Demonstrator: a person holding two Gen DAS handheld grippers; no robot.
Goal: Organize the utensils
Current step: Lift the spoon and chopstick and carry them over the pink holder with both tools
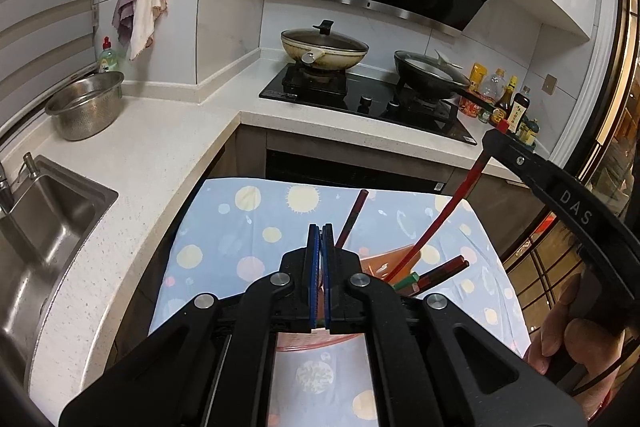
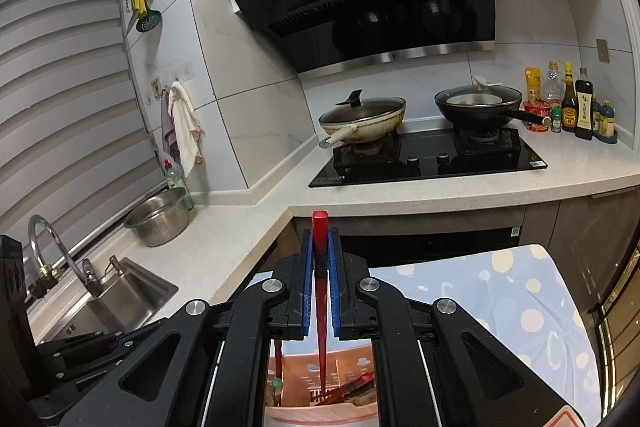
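Note:
My right gripper point(image 2: 320, 239) is shut on a red chopstick point(image 2: 320, 291), holding it upright with its tip down inside an orange utensil basket point(image 2: 344, 367). In the left wrist view the same red chopstick point(image 1: 436, 219) slants down into the orange basket point(image 1: 384, 261), held by the right gripper point(image 1: 494, 141) at upper right. Several dark and green-ended chopsticks point(image 1: 436, 275) lie in the basket, and a dark one point(image 1: 352, 219) sticks up behind my left gripper point(image 1: 320, 231). The left gripper is shut with its blue pads together, seemingly on the basket's rim, which is mostly hidden.
The basket stands on a table with a blue cloth point(image 1: 240, 227) printed with suns. A white L-shaped counter point(image 1: 152, 155) holds a steel colander point(image 1: 86, 105), a sink point(image 1: 44, 219), and a hob point(image 1: 360, 99) with two pans. Sauce bottles point(image 2: 576, 107) stand at the right.

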